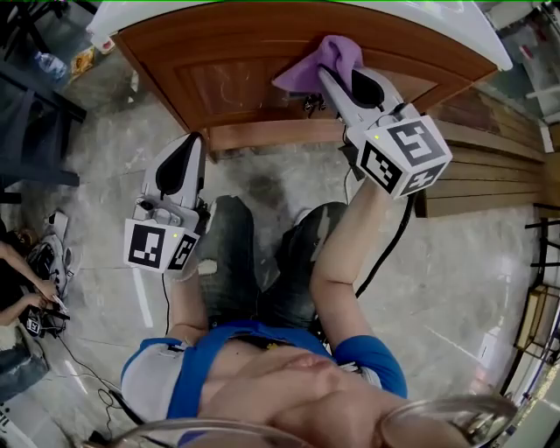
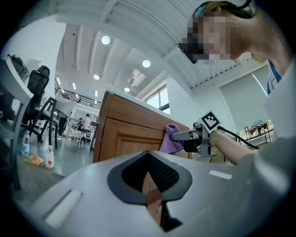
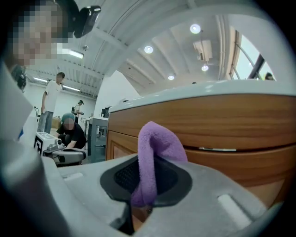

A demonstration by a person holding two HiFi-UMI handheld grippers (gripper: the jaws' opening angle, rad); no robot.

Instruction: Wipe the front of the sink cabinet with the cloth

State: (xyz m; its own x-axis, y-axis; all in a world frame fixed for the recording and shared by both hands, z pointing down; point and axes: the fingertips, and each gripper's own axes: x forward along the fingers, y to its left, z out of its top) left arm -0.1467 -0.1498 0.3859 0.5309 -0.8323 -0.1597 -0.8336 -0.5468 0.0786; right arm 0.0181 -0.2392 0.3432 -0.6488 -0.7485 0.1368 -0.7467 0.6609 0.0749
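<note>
While the wooden sink cabinet [image 1: 245, 87] stands under its white top [image 1: 219, 13], the right gripper [image 1: 331, 79] is clamped on the purple cloth [image 1: 317, 61], which touches the cabinet front near its upper edge. The left gripper [image 1: 192, 144], jaws together on nothing, hangs apart from the cabinet.

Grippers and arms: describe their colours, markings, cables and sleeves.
The left gripper and the right gripper both have pale grey shells, with black pads lining the jaws. Each carries a cube printed with black-and-white square markers. A black cable runs from the right gripper beside the forearm. The person wears a blue shirt with short sleeves.
</note>
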